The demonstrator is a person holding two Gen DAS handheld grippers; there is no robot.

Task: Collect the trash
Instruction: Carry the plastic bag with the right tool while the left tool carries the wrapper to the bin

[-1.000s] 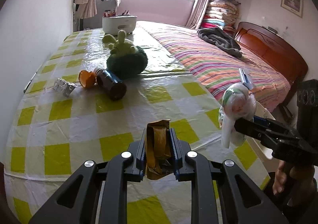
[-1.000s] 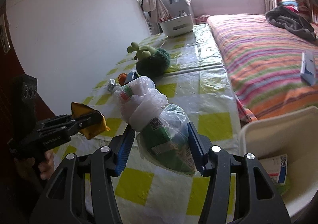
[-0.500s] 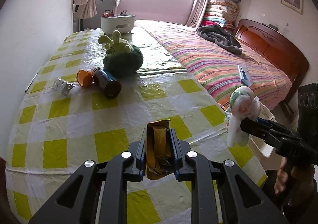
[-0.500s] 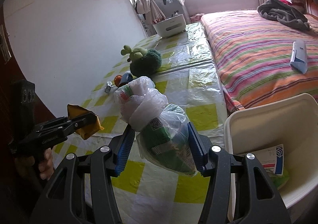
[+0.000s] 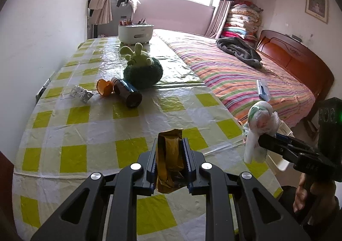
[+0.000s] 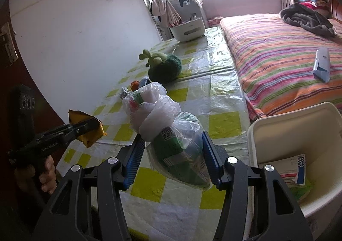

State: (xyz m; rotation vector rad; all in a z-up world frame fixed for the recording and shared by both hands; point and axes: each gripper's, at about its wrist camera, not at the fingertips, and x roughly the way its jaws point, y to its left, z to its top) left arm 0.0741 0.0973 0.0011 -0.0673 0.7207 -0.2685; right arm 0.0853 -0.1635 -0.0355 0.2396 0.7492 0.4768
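Observation:
My left gripper (image 5: 170, 151) is shut on a crumpled golden-brown wrapper (image 5: 170, 164), held above the near part of the yellow-checked table (image 5: 74, 134); the wrapper also shows in the right wrist view (image 6: 87, 132). My right gripper (image 6: 173, 155) is shut on a tied clear plastic bag of trash (image 6: 171, 134), held over the table's right edge beside a white bin (image 6: 277, 125). The bag also shows in the left wrist view (image 5: 259, 127). The bin holds a printed box (image 6: 292, 168).
On the table lie a dark bottle (image 5: 128, 93), an orange cap (image 5: 103, 88), a crumpled foil piece (image 5: 82, 93), a green plush toy (image 5: 142, 68) and a white organiser box (image 5: 135, 33). A striped bed (image 5: 245, 78) stands right of the table, a wall on the left.
Both grippers have drawn back from the table, still holding their trash. The white bin has come further into the right wrist view.

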